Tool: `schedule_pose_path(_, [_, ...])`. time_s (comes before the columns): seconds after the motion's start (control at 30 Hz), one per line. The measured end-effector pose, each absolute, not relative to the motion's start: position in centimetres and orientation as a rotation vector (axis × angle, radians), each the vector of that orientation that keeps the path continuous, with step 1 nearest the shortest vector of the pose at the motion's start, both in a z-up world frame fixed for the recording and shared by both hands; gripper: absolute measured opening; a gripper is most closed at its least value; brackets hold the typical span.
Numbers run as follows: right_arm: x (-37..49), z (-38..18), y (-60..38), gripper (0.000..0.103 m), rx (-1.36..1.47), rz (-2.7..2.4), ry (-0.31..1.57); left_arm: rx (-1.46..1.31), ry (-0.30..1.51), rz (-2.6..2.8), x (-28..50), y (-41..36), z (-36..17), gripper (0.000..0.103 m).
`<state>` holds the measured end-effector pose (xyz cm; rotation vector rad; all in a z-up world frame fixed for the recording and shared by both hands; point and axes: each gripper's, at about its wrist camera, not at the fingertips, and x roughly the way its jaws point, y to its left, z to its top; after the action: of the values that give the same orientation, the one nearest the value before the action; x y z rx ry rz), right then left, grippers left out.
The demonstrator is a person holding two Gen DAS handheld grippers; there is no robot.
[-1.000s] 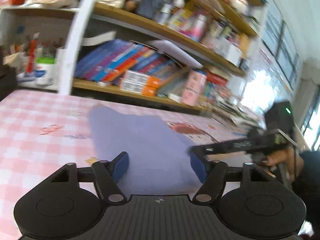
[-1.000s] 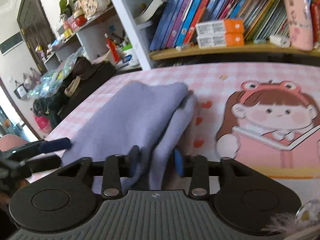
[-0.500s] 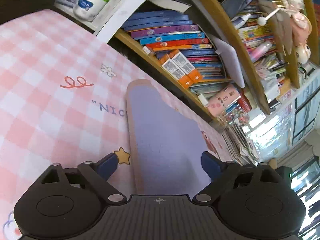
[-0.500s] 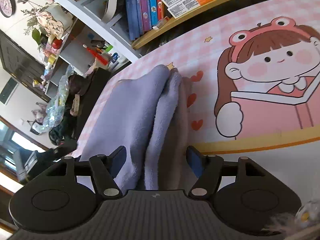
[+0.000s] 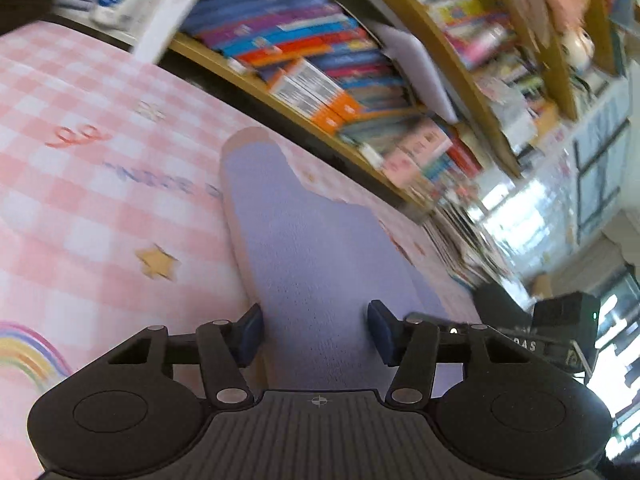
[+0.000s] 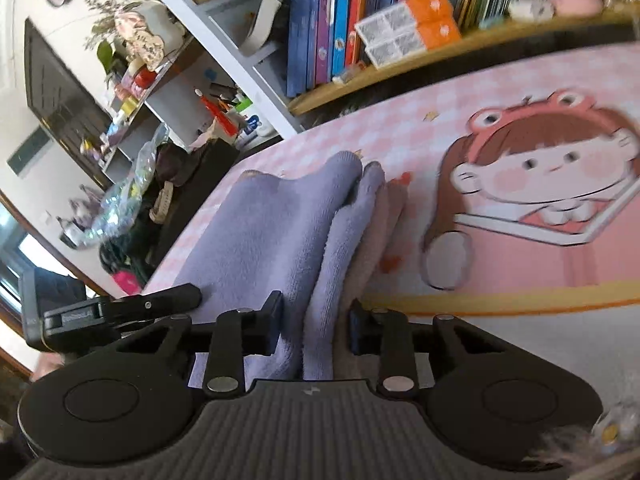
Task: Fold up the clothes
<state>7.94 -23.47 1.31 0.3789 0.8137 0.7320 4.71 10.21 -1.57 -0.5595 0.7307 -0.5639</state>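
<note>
On the left, our left gripper [image 5: 314, 330] stands wide open over the near end of the soft lilac fleece garment [image 5: 312, 248], which lies folded on the pink checked cartoon tablecloth [image 5: 80, 184], its long axis running away from both tongs. On the right, our right gripper [image 6: 316, 326] has narrowed onto the garment's stacked edge folds; whether it truly grips them, we cannot tell.

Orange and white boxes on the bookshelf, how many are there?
2. In the right wrist view they lie stacked on the wooden shelf in front of the upright books: the upper box directly on the lower box. More could be hidden behind them.
</note>
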Motion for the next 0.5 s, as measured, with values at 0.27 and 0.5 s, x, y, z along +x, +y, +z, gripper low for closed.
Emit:
schedule_pose_path(0.27, [4.8, 1.6, -27.0, 0.029, 0.346, 0.679, 0.825, -0.559, 0.757, -0.636, 3.3, 7.2, -1.9, 0.054])
schedule_pose_path(0.5, [4.8, 0.9, -28.1, 0.045, 0.405, 0.642, 0.852, -0.562, 0.777, -0.612, 2.6, 7.9, -2.4, 0.067])
